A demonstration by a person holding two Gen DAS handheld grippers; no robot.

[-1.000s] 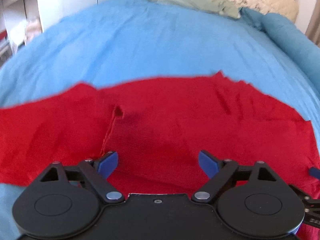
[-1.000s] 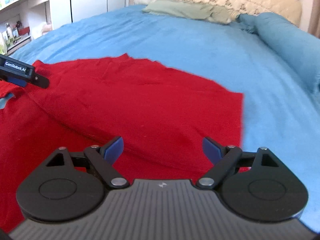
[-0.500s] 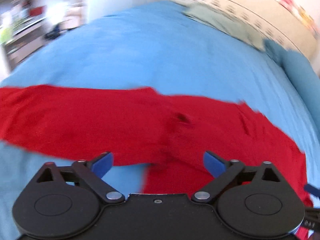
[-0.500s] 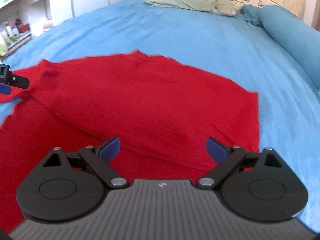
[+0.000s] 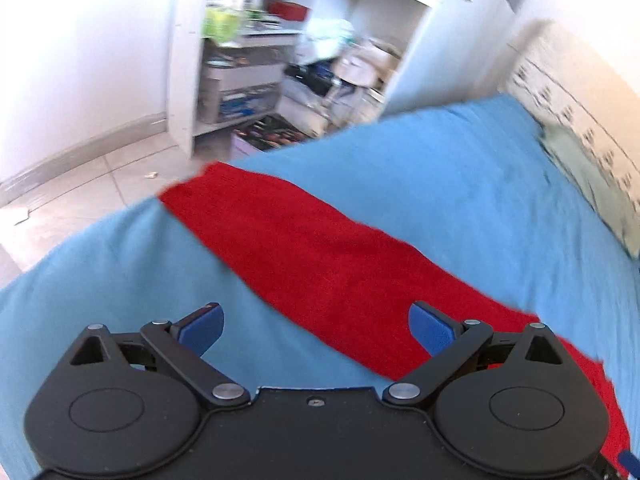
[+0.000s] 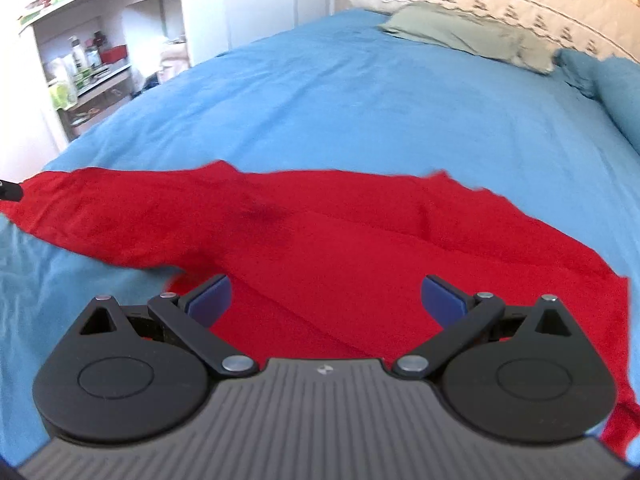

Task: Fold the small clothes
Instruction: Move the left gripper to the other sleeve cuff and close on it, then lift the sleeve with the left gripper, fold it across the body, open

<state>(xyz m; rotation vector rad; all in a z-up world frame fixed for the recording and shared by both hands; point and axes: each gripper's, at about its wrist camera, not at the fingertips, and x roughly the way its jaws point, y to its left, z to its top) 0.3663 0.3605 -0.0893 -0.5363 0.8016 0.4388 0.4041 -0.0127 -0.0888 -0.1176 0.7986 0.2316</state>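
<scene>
We have the red garment [image 6: 360, 248] spread on the blue bed [image 6: 360, 92], one long part — a sleeve, we judge — reaching left to the bed's edge [image 5: 280, 232]. It lies flat because a fold needs a smooth start, and the sleeve stretched outward is likely the next piece to bring in.

Our left gripper [image 5: 316, 328] hangs over the near edge of that sleeve, jaws wide apart with nothing between the blue pads [image 5: 200, 326]; half of the gap shows bed, half shows cloth. Our right gripper [image 6: 326, 298] hovers above the garment's body, jaws equally wide and empty. Both point down at a slant, we think to come in low on an edge.

Much is unclear. The left view is smeared by motion, so the shelves [image 5: 256, 60] beyond the bed are a blur. The garment's near hem sits under both gripper bodies, and its right side runs out of the frame. At the far left of the right view, a dark tip [image 6: 10, 192] touches the sleeve end — probably part of the left gripper, though we cannot be sure.
</scene>
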